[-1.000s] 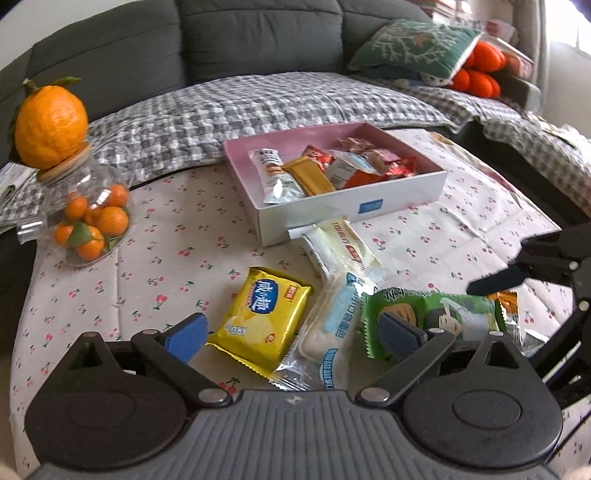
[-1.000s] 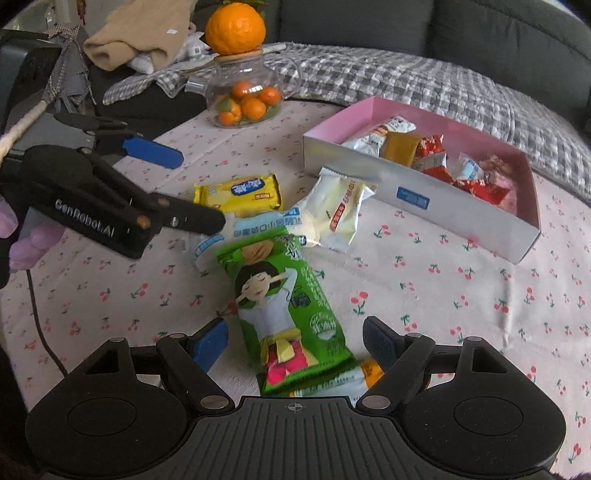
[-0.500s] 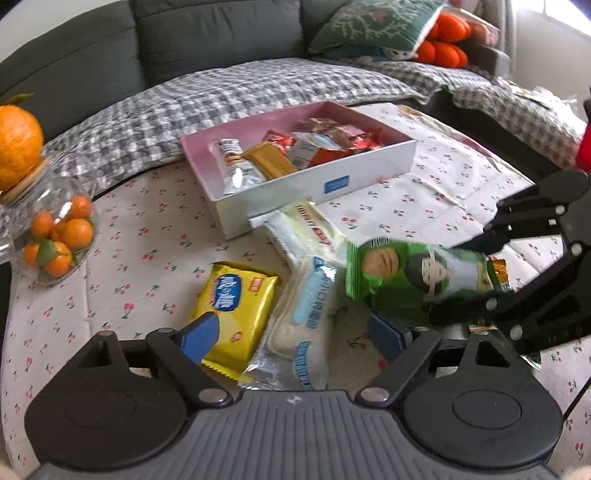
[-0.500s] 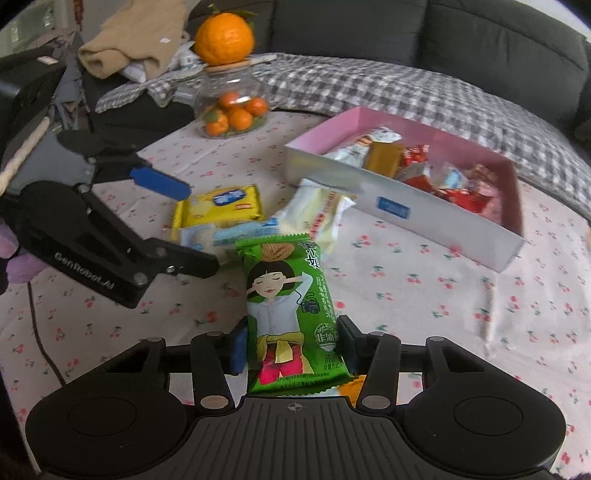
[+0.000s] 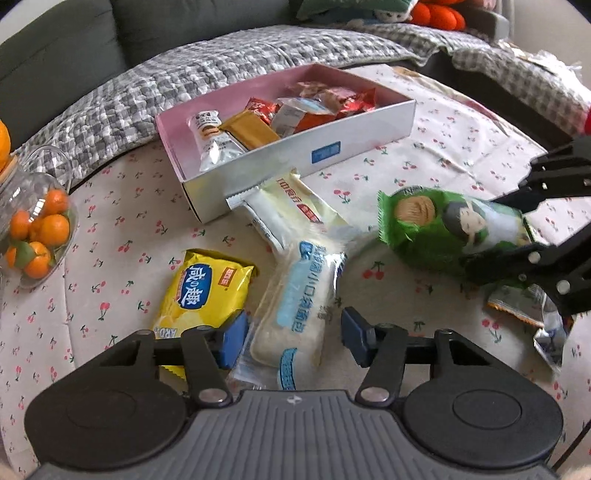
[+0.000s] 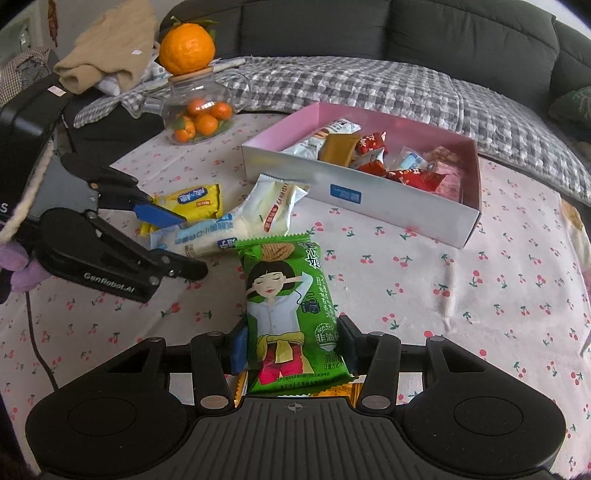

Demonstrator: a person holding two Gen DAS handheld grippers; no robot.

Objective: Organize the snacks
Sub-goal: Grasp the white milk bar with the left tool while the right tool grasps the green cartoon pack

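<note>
Holding green snack packet [image 6: 291, 314] by its tail in my right gripper [image 6: 293, 349]; slippery film may slide out. Left gripper [image 5: 291, 338] gapes empty.

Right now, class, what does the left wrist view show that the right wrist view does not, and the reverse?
Only the left: red-orange cushions on the sofa, and a torn wrapper under the right gripper.
Only the right: a tan cloth and the big orange whole.
Both: the box, the green pack that the right gripper holds, the yellow pack.
</note>
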